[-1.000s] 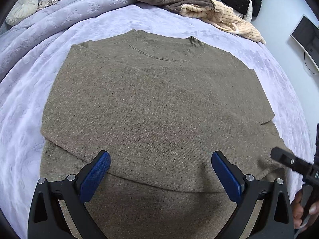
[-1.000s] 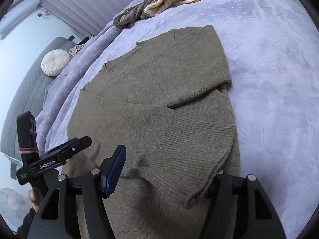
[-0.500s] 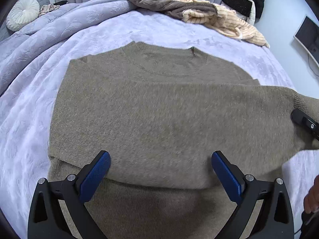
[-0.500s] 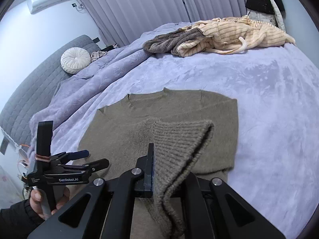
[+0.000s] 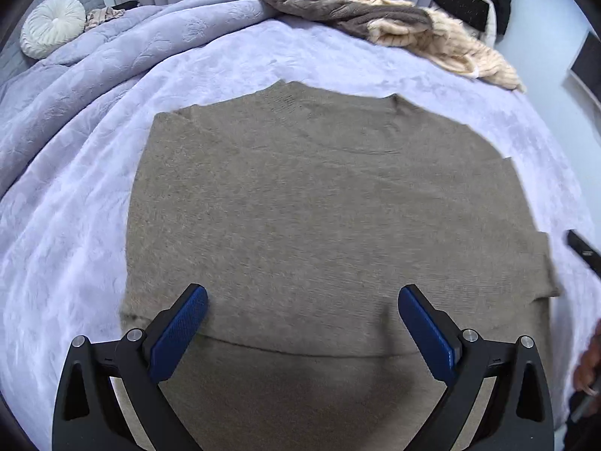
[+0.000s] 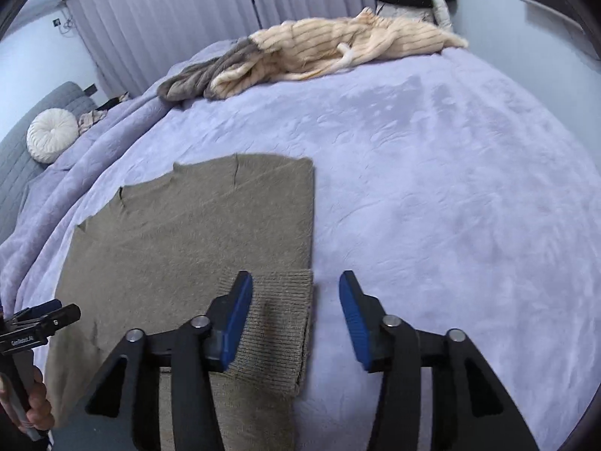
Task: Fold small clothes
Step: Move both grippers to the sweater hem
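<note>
Sweater: olive-brown knit sweater (image 5: 319, 218) lay flat on bed, neckline toward far side, both sleeves folded in across the body; sides ran straight.
Cuff: ribbed sleeve cuff (image 6: 278, 323) lay at sweater's right edge, near hem, flat on the body fabric.
Bed: lavender plush bedspread (image 6: 432, 188) w/ embossed pattern, bare to the right of sweater.
L gripper: left gripper (image 5: 302, 332), black frame w/ blue pads, hovered over lower part of sweater; jaws stood wide apart, nothing gripped, knit only seen below the gap.
R gripper: right gripper (image 6: 295, 315), same build, jaws were opening; pads clear of fabric. Left pad sat over the cuff, right pad over bare bedspread, cuff edge visible in the gap but not pinched.
Hands: person's hand (image 6: 35, 409) held L gripper's handle at left edge of right-wrist view; part of a hand also at right edge of left-wrist view.
Far side: heap of grey-brown and cream striped knit clothes (image 6: 311, 52) at far edge of bed, well apart from sweater.
Other: round white pleated cushion (image 5: 52, 30) on grey sofa past the bed; pale pleated curtains (image 6: 169, 18) behind.
</note>
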`<act>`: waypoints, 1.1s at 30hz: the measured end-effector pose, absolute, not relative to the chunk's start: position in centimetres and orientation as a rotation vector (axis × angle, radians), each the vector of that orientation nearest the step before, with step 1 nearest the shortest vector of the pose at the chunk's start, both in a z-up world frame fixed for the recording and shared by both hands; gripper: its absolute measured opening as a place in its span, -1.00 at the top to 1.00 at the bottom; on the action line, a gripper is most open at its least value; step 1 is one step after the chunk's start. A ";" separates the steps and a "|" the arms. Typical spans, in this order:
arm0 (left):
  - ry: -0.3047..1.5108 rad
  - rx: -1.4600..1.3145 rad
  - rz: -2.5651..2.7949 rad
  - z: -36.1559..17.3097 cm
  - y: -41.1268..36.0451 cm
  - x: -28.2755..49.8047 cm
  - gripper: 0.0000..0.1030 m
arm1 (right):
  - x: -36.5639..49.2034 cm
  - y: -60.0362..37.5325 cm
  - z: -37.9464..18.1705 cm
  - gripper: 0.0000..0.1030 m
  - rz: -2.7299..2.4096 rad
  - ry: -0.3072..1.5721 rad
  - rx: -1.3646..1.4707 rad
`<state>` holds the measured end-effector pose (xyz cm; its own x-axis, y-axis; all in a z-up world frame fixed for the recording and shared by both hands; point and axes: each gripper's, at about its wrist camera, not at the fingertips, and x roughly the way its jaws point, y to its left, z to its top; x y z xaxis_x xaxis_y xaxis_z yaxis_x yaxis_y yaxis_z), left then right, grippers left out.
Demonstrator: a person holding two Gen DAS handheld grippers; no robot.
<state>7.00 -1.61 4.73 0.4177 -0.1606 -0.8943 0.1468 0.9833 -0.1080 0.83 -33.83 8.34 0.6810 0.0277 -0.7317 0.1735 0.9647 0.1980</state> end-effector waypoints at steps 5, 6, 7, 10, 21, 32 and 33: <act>1.186 -0.073 -0.136 2.4 1.5 8.1 -0.97 | 1.1 -28.8 7.0 -0.14 0.145 0.920 0.224; 1.185 -0.070 -0.135 2.6 1.7 8.0 -0.97 | 1.5 -28.1 6.0 -0.14 0.161 0.959 0.214; 1.183 -0.048 -0.127 2.9 1.6 7.7 -0.97 | 2.0 -27.5 4.7 -0.16 0.142 1.011 0.186; 1.158 0.010 -0.130 4.2 0.7 6.2 -0.97 | 2.8 -26.4 3.2 -0.16 0.070 1.070 0.127; 1.117 0.130 -0.257 5.0 -4.4 -0.8 -0.97 | -1.3 -21.9 4.8 -0.36 0.122 1.065 0.009; 1.170 0.143 -0.238 2.4 -3.6 -5.5 -0.97 | -8.0 -20.0 2.8 -0.45 0.096 1.061 -0.148; 1.168 0.144 -0.239 2.4 -3.5 -5.9 -0.97 | -8.6 -20.0 2.8 -0.45 0.096 1.056 -0.150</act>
